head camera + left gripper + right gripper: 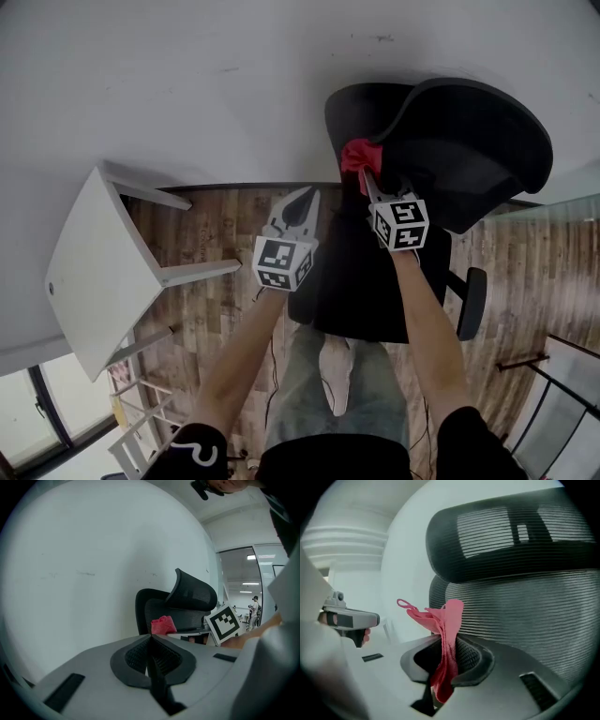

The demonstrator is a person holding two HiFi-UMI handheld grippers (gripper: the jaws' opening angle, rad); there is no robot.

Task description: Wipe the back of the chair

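The black mesh office chair (441, 150) stands against the white wall, its back (525, 613) and headrest (506, 531) filling the right gripper view. My right gripper (364, 176) is shut on a red cloth (446, 625), held up at the left edge of the chair back; whether the cloth touches the mesh is unclear. The cloth (354, 155) bunches above the jaws. My left gripper (302, 202) hovers left of the chair, shut with nothing in it (151, 639). From there I see the chair (180, 603), the cloth (163, 625) and the right gripper's marker cube (224, 623).
A white table (89, 272) leans near the wall at the left. The wooden floor (211, 234) runs between it and the chair. The chair's armrest (472, 302) juts out at the right. The person's legs stand below the seat. Glass partitions lie at the far right.
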